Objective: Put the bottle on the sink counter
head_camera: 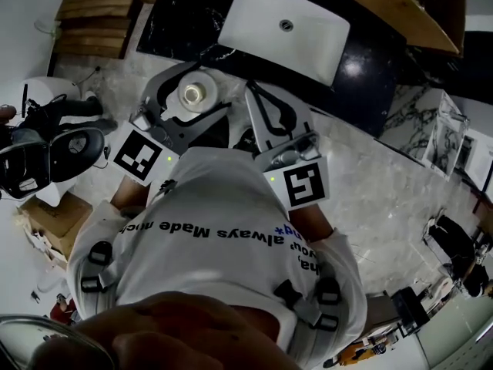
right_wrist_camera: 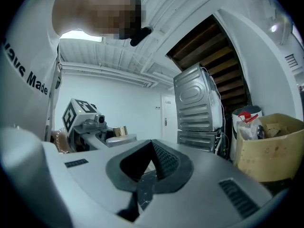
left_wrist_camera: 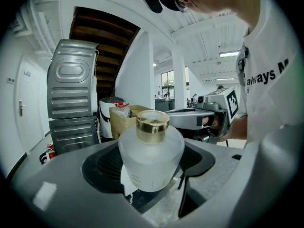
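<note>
The bottle (left_wrist_camera: 151, 155) is round frosted glass with a gold cap, and it stands upright between the dark pads of my left gripper (left_wrist_camera: 151, 177), which is shut on its body. In the head view that gripper (head_camera: 191, 99) hangs over the marble floor, just in front of the black sink counter (head_camera: 181, 21) with its white basin (head_camera: 283, 28). Seen from above, the bottle (head_camera: 192, 92) shows its cap. My right gripper (head_camera: 260, 95) is beside it on the right, shut with nothing in it. In its own view the right gripper (right_wrist_camera: 151, 170) has its pads meeting.
A grey ribbed metal appliance (left_wrist_camera: 73, 96) and a cardboard box (right_wrist_camera: 268, 148) with rubbish stand under the wooden stairs (head_camera: 96, 18). A white bin and camera gear (head_camera: 46, 153) sit to the left on the floor.
</note>
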Demonstrator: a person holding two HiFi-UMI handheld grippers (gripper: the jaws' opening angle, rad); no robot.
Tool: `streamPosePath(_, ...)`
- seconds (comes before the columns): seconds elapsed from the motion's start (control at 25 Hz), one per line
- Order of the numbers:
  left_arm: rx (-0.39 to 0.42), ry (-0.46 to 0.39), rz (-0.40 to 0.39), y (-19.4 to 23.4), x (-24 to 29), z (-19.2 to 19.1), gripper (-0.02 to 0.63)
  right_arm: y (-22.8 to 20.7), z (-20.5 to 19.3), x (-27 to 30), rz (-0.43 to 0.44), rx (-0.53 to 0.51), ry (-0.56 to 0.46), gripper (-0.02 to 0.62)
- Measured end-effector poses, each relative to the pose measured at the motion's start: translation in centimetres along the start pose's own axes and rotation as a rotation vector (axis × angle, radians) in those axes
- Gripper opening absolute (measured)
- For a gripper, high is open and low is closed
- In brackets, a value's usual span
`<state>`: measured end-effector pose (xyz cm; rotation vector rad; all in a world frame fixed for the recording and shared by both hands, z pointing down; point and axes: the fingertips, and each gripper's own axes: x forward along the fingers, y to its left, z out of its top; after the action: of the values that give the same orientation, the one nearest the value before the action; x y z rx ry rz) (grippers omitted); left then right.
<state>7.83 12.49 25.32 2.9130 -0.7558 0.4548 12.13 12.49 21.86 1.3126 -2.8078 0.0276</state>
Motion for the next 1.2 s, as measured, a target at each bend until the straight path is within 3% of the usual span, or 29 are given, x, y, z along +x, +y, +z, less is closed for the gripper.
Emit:
streamPosePath(0.56,0.006,-0.025,0.028,14.5,-6.2,-0.1,0.336,3.6,2.6,15.8,0.041,-0.038,0.005,0.005)
streamPosePath(1.2,-0.015,-0.029,0.06,19.7,-6.8,-1.1,0.336,3.6,1.6,21.2,0.069,-0.037,0.014,0.005)
